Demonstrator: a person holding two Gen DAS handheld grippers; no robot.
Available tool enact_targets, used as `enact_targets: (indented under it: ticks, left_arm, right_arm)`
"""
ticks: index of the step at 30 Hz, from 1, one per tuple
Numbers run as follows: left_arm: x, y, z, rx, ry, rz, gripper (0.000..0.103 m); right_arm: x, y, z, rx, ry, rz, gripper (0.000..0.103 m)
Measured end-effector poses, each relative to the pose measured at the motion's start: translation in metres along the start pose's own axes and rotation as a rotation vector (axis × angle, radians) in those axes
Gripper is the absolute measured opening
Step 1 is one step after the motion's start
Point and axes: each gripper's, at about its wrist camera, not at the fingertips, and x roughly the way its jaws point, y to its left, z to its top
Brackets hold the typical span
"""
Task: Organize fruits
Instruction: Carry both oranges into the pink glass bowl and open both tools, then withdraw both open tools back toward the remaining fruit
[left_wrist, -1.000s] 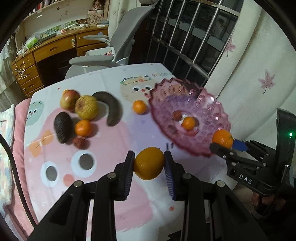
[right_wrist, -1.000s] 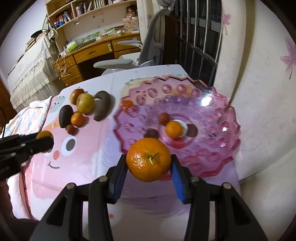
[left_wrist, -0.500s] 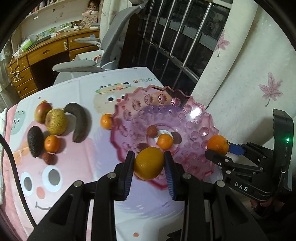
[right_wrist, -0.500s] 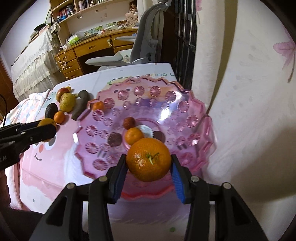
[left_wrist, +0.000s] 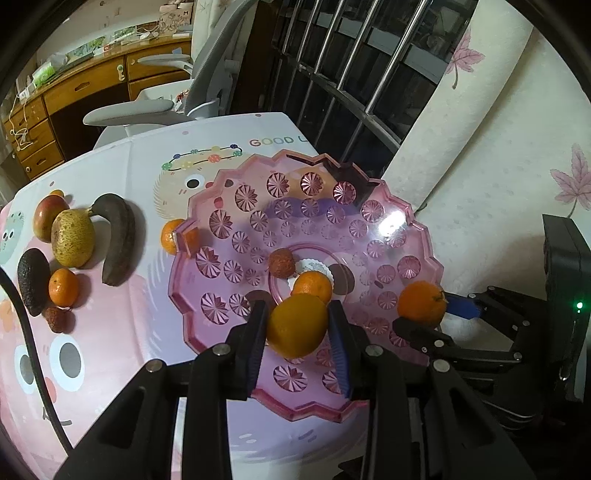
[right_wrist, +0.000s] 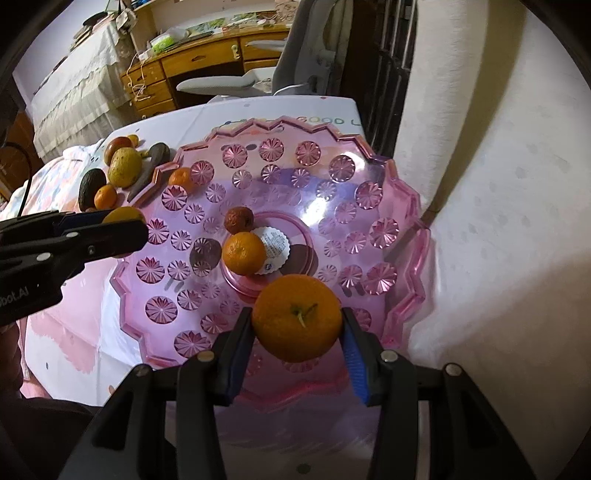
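Observation:
My left gripper (left_wrist: 297, 323) holds a yellow-orange orange (left_wrist: 295, 332) over the near part of the pink glass plate (left_wrist: 369, 229). Its jaws are opening, and the pads still touch the fruit. My right gripper (right_wrist: 297, 326) is shut on a stemmed mandarin (right_wrist: 297, 314) above the plate's near rim (right_wrist: 402, 295). In the plate's middle lie a small mandarin (left_wrist: 313, 286) and a lychee (left_wrist: 281, 262). Each gripper shows in the other's view, the right one (left_wrist: 421, 308) at the right and the left one (right_wrist: 123, 221) at the left.
Left of the plate on the cartoon tablecloth lie an apple (left_wrist: 48, 216), a pear (left_wrist: 72, 238), a dark banana (left_wrist: 118, 236), an avocado (left_wrist: 33, 280), a mandarin (left_wrist: 63, 288) and a lychee (left_wrist: 55, 318). Another mandarin (left_wrist: 170, 236) touches the plate's rim. A curtain (left_wrist: 498, 166) hangs right.
Both grippers have carried their fruit rightward and a little lower, from beside the plate to over it. The left jaws have parted slightly around the orange.

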Motion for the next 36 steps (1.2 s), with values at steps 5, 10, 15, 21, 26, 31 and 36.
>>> enact_targets:
  ticks: [5, 10, 15, 21, 26, 31, 36]
  left_arm:
    - [-0.003, 0.002, -0.001, -0.009, -0.013, 0.005, 0.058]
    - [-0.011, 0.009, -0.004, -0.024, -0.028, 0.026, 0.059]
    - [-0.022, 0.021, -0.011, -0.045, -0.036, 0.039, 0.059]
    - [-0.039, 0.041, -0.028, -0.071, -0.026, 0.058, 0.059]
    - [-0.055, 0.069, -0.044, -0.110, -0.012, 0.081, 0.059]
    - [-0.071, 0.108, -0.059, -0.167, 0.005, 0.105, 0.059]
    - [-0.088, 0.151, -0.070, -0.198, 0.023, 0.141, 0.059]
  right_arm:
    - [0.005, 0.001, 0.001, -0.002, 0.016, -0.003, 0.047]
    - [0.003, 0.002, 0.001, 0.010, 0.006, 0.001, 0.049]
    - [-0.002, 0.009, 0.000, 0.020, -0.009, 0.000, 0.051]
    - [-0.007, 0.025, -0.002, 0.042, -0.017, 0.015, 0.051]
    - [-0.011, 0.050, -0.003, 0.055, -0.026, 0.036, 0.051]
    - [-0.014, 0.077, 0.000, 0.070, -0.028, 0.055, 0.051]
    - [-0.016, 0.110, 0.004, 0.103, -0.032, 0.077, 0.051]
